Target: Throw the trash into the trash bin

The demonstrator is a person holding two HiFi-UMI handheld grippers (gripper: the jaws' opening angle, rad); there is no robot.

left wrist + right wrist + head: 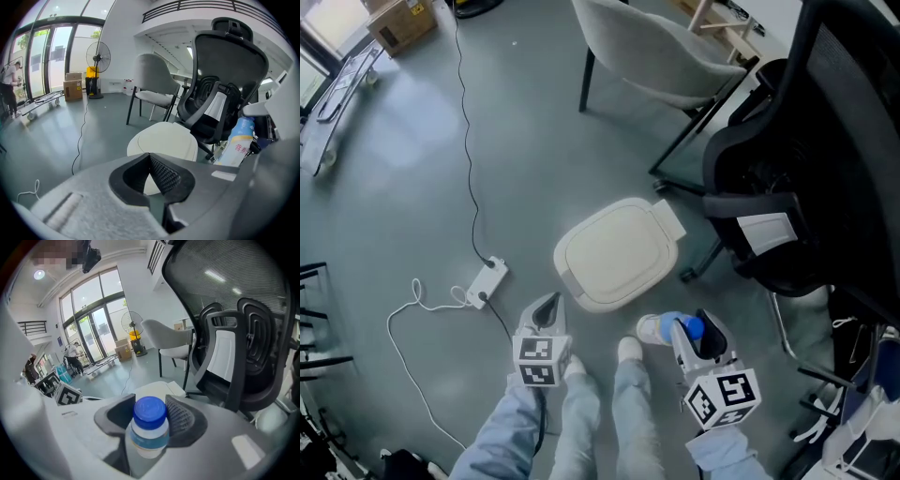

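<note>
The trash bin (617,253) stands on the grey floor with its cream lid closed; the same bin (164,140) lies just beyond my left jaws. In the head view my left gripper (547,311) hovers at the bin's near left edge. Its jaws (157,180) are shut with nothing in them. At the bin's near right, my right gripper (692,330) is shut on a clear plastic bottle (667,326) with a blue cap. The bottle (149,427) sits between the black pads, cap pointing forward. From the left gripper view the bottle (238,141) shows a blue label.
A black mesh office chair (787,187) crowds the bin's right side, and a grey shell chair (647,47) stands behind. A white power strip (486,281) and its cables trail on the floor to the left. The person's shoes (628,349) are just below the bin.
</note>
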